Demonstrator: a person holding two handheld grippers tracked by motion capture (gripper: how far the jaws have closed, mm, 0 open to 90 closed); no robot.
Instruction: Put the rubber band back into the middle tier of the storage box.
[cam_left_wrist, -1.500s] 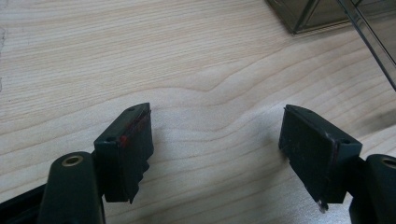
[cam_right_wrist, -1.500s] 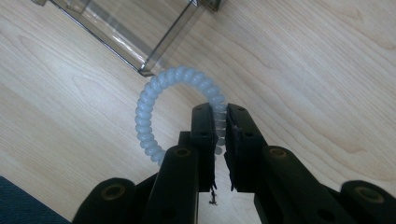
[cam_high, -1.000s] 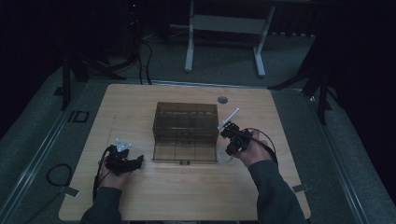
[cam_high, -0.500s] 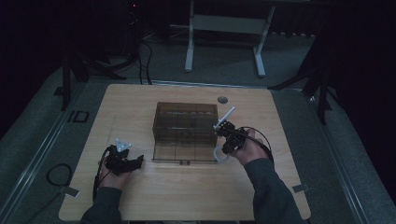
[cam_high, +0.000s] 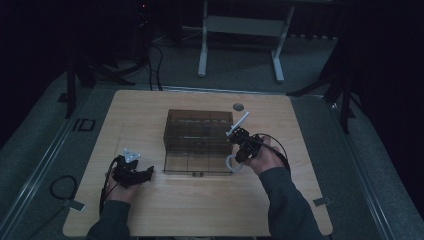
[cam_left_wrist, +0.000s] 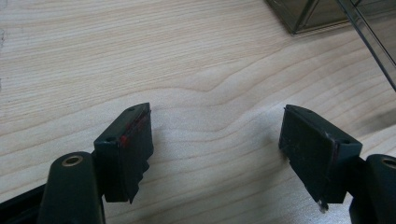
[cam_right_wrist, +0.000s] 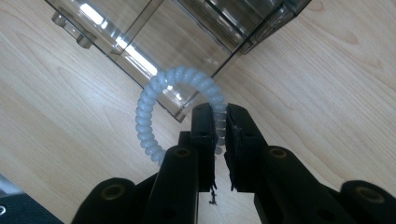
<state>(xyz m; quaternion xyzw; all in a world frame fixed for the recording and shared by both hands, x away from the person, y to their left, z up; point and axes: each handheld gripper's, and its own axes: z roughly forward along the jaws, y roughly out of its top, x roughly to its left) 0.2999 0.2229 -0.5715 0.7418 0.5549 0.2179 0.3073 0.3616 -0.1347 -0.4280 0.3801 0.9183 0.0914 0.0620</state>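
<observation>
While left tongs (cam_left_wrist: 217, 140) gape, right tongs (cam_right_wrist: 220, 128) pinch coil hair tie (cam_right_wrist: 154, 100) nr box (cam_right_wrist: 196, 42)

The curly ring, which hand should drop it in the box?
Right. Its claw already pinches the ring beside the box. The left claw is open, with nothing in it, farther off.

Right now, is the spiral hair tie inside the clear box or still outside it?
Outside. The right gripper holds the spiral hair tie in shut jaws beside the near corner of the clear box, above the table.

Pale blue-white spiral hair tie (cam_right_wrist: 177, 93), smoky clear box (cam_high: 199, 142), light woodgrain table (cam_high: 150, 210)
</observation>
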